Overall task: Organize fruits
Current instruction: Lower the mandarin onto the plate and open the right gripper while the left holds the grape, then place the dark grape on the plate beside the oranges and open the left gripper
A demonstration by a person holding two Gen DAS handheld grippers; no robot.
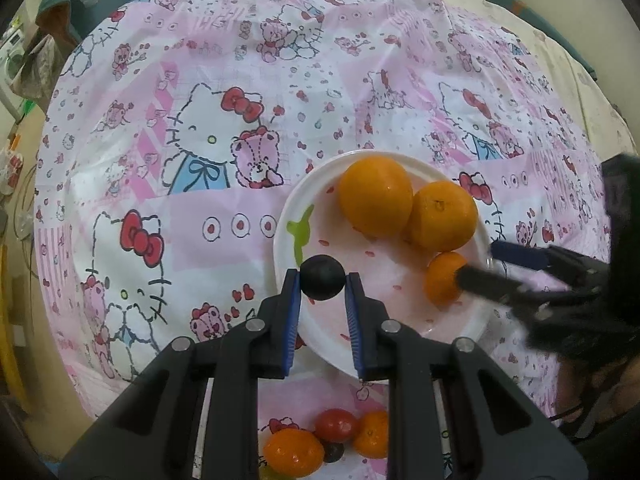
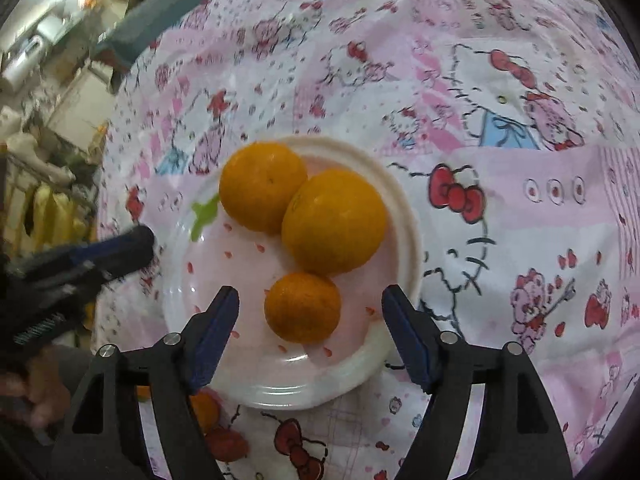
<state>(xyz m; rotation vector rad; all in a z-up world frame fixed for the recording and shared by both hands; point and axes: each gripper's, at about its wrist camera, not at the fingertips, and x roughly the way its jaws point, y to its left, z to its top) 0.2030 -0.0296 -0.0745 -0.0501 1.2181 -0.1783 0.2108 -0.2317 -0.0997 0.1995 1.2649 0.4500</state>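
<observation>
plate [image 2: 404,208]: three oranges [image 2: 334,222] on | left gripper [image 1: 322,278] pinches dark fruit [image 1: 322,277] over plate's 7 o'clock | right gripper [image 2: 310,300] spread, empty | loose pile [image 1: 332,440] left

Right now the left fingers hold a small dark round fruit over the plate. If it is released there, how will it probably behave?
The dark fruit looks like a smooth ball, so it would probably roll once released. The plate has a raised rim, which would likely stop it. It seems small and light beside the oranges, and possibly soft, so the left gripper should squeeze only gently.
</observation>
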